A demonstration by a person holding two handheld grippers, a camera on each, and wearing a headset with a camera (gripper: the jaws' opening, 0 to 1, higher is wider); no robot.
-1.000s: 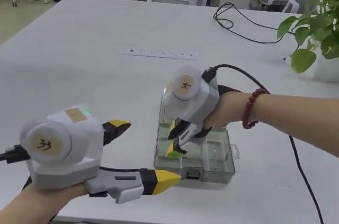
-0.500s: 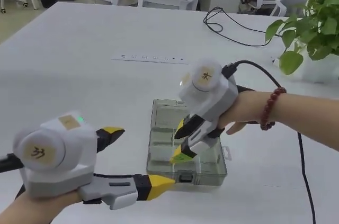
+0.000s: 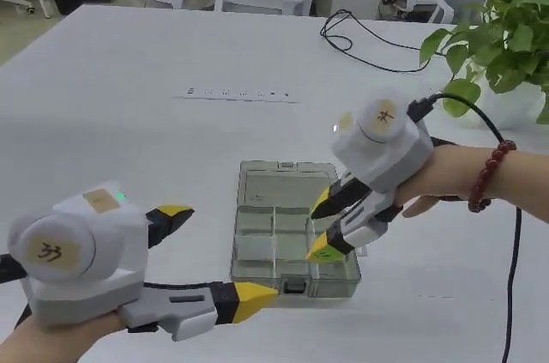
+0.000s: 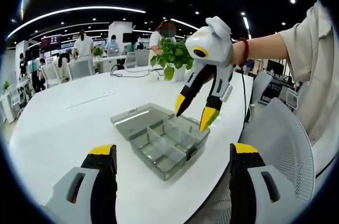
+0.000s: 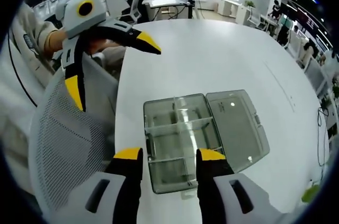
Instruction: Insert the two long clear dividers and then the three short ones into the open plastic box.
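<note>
The white table carries the open plastic box near its front edge; the lid lies flat on the far side of the tray; in the head view the tray's long axis runs left to right.

The right gripper hangs over the tray's right end, jaws angled down and to the left; it is released, jaws apart, nothing between them. In its own view the tray lies straight ahead, long axis in line with the jaws.

The left gripper stands apart at the near left of the box, jaws spread wide and empty, tips pointing right; judgement: the right gripper is the nearer one for any further work in the tray.

Clear dividers stand inside the tray, lengthwise and crosswise; their transparency prevents a reliable count or a check of full seating. In the head view the right gripper covers the tray's right compartments.
</note>
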